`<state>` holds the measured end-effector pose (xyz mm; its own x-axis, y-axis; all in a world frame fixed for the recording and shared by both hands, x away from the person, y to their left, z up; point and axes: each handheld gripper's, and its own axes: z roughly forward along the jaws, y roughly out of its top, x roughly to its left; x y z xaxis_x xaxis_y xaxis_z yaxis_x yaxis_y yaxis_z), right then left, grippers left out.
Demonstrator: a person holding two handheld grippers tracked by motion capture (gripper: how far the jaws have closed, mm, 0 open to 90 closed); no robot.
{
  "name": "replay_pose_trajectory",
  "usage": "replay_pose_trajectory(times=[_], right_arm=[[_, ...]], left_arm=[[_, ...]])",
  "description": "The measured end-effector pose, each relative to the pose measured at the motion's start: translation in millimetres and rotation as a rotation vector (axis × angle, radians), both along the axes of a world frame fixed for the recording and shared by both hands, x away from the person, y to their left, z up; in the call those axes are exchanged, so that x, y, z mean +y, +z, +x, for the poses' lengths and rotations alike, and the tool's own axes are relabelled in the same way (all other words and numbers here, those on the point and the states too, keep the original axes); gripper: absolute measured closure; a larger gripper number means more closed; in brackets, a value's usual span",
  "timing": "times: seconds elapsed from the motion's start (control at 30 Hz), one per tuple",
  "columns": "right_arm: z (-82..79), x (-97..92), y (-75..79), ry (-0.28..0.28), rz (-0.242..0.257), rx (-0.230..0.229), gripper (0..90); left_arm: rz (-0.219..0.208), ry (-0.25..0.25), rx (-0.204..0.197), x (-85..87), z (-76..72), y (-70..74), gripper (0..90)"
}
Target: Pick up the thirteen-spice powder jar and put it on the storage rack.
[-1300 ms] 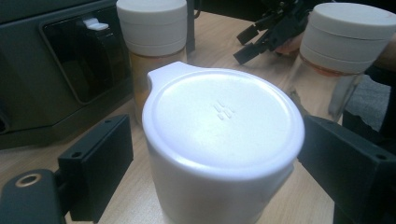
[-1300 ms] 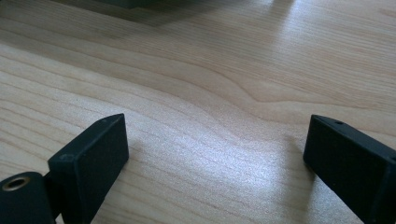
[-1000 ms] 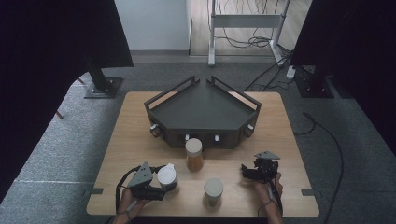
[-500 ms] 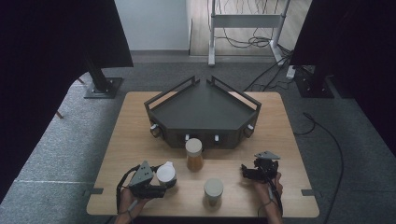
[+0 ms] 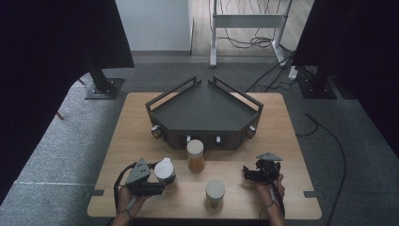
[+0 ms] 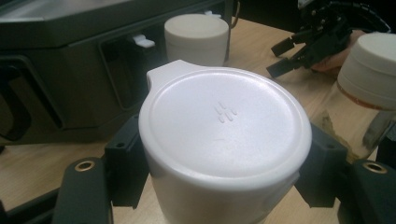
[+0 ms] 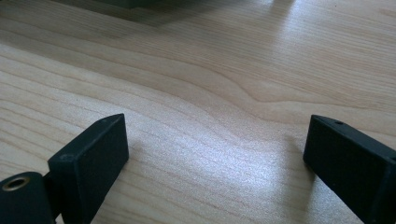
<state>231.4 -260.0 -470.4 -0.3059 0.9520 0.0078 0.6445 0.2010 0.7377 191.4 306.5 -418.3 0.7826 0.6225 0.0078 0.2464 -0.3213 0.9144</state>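
Observation:
A white plastic container with a flat tabbed lid (image 6: pixel 224 121) stands at the table's front left (image 5: pixel 164 170). My left gripper (image 6: pixel 224 163) is shut on it, a black pad pressed to each side of its body below the lid; the high view shows this gripper (image 5: pixel 159 182) in the person's left hand. At the front right, my right gripper (image 5: pixel 248 173) rests low over the wood. Its jaws stand wide apart with only bare table between them (image 7: pixel 215 158). The left gripper view shows the right gripper (image 6: pixel 289 63) farther off.
A jar with amber contents and a cream lid (image 5: pixel 195 155) stands just in front of a dark angular tray unit (image 5: pixel 207 113) at the table's middle. A second cream-lidded jar (image 5: pixel 215 192) stands near the front edge between the two grippers. The wooden table (image 5: pixel 291 141) ends close behind both hands.
The left gripper and the white container have shifted very slightly away from the front edge. The right gripper has stayed put.

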Motion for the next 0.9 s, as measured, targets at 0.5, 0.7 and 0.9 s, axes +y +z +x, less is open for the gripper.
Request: replay_pose_trajectory(times=[0.5,0.7,0.9], right_arm=[[-1.0,0.5,-0.1,0.002,-0.001,-0.001,6.2],[-1.0,0.5,-0.1,0.002,-0.001,-0.001,6.2],[-1.0,0.4,-0.1,0.002,-0.001,-0.001,6.2]], left_arm=[[-0.017,0.027,-0.020,-0.9,1.0,20.1,30.7],[-0.018,0.044,-0.027,-2.2,3.5,27.7,30.7],[-0.017,0.056,-0.031,-5.6,12.3,37.7,30.7]])
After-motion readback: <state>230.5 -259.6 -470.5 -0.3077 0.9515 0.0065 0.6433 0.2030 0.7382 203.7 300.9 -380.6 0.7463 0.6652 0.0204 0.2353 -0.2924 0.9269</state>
